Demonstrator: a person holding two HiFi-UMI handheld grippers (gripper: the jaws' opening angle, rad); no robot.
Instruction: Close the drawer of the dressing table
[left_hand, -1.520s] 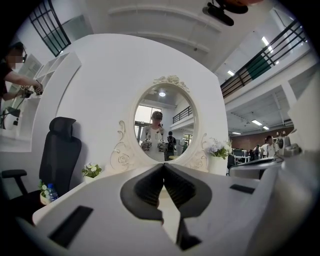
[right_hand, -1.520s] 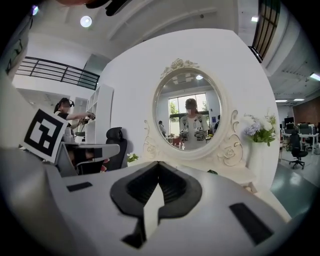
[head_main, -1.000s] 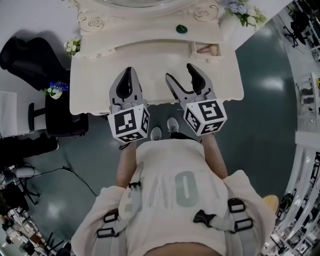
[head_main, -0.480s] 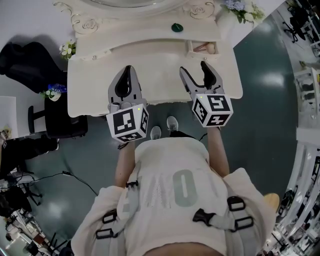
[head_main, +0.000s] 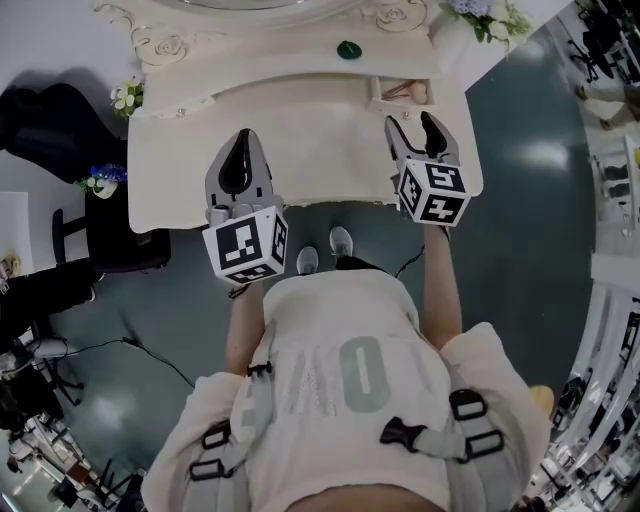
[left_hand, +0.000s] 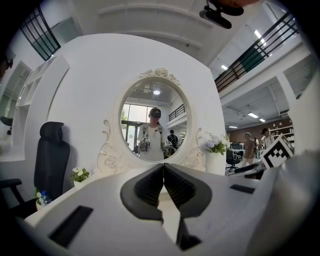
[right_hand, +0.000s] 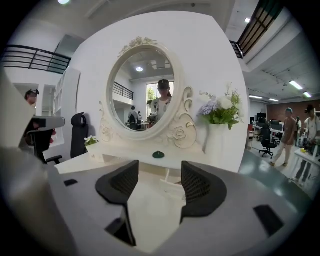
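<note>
The cream dressing table (head_main: 300, 150) fills the top of the head view. Its small drawer (head_main: 403, 92) stands pulled out on the right of the raised back shelf, with something pale inside. My right gripper (head_main: 412, 125) hovers over the tabletop just short of that drawer, its jaws apart and closing with nothing between them. In the right gripper view the drawer (right_hand: 172, 189) shows a little past the right gripper (right_hand: 160, 167). My left gripper (head_main: 243, 140) is shut over the table's left half. The left gripper (left_hand: 163, 167) points at the oval mirror (left_hand: 153, 125).
A green knob-like object (head_main: 348, 49) lies on the back shelf. A vase of flowers (head_main: 480, 20) stands at the table's right back corner, and small flower pots (head_main: 122, 97) at the left. A black chair (head_main: 60, 120) is left of the table. People stand far off.
My right gripper has moved forward and to the right, from the table's middle to just before the open drawer. The left gripper has stayed put.
</note>
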